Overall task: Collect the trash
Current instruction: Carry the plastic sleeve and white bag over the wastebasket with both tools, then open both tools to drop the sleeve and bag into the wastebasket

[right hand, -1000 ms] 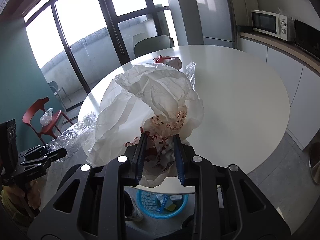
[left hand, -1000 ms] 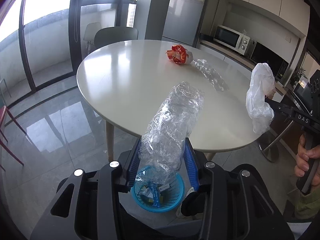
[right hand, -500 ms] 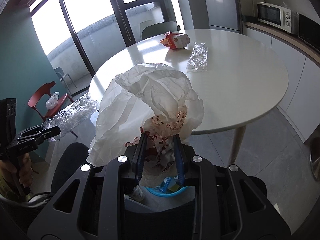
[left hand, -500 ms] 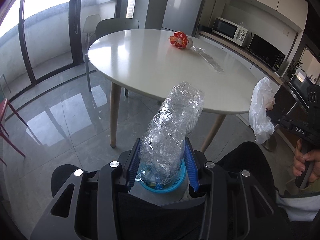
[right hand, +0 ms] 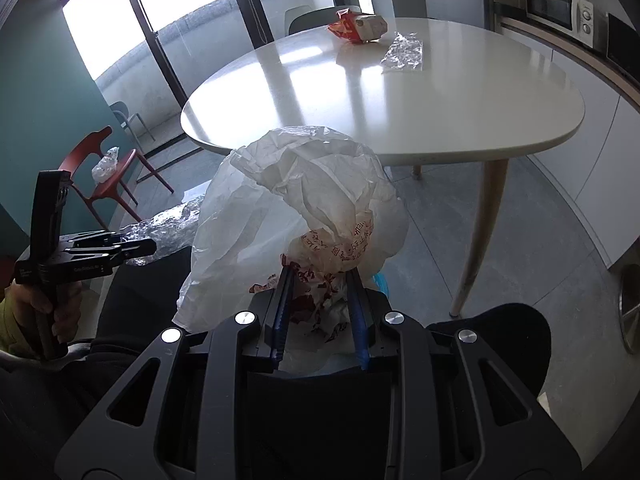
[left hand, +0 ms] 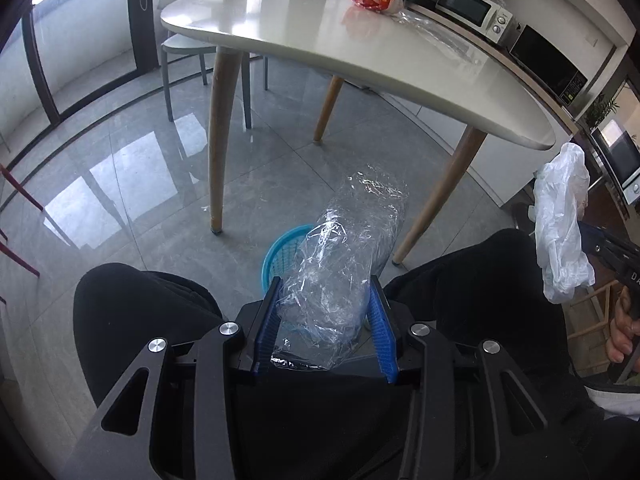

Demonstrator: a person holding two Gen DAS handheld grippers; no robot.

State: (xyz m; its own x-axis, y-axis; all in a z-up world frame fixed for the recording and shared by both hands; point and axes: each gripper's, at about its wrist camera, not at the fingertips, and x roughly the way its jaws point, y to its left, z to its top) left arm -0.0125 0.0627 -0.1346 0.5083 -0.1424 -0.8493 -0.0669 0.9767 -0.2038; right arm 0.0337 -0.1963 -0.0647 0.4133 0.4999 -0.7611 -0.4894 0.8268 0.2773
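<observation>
Both grippers loaded, hanging above the basket

The left gripper [left hand: 326, 320] jaws pinch a clear crumpled wrapper [left hand: 348, 252] over the blue basket [left hand: 280, 252] at 12 o'clock; the right gripper [right hand: 320, 312] jaws pinch a white plastic bag [right hand: 304, 200]. Light plastic may drift past the rim on release. Trash hides most of the basket.

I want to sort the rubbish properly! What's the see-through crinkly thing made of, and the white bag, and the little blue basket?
The clear crumpled wrapper in the left hand-held gripper looks like thin glossy plastic film: see-through, with shiny creases. The white crinkled bag with red print in the right hand-held gripper seems to be thin, milky plastic, possibly paper. The round blue basket looks like hard moulded plastic with grid holes.
</observation>
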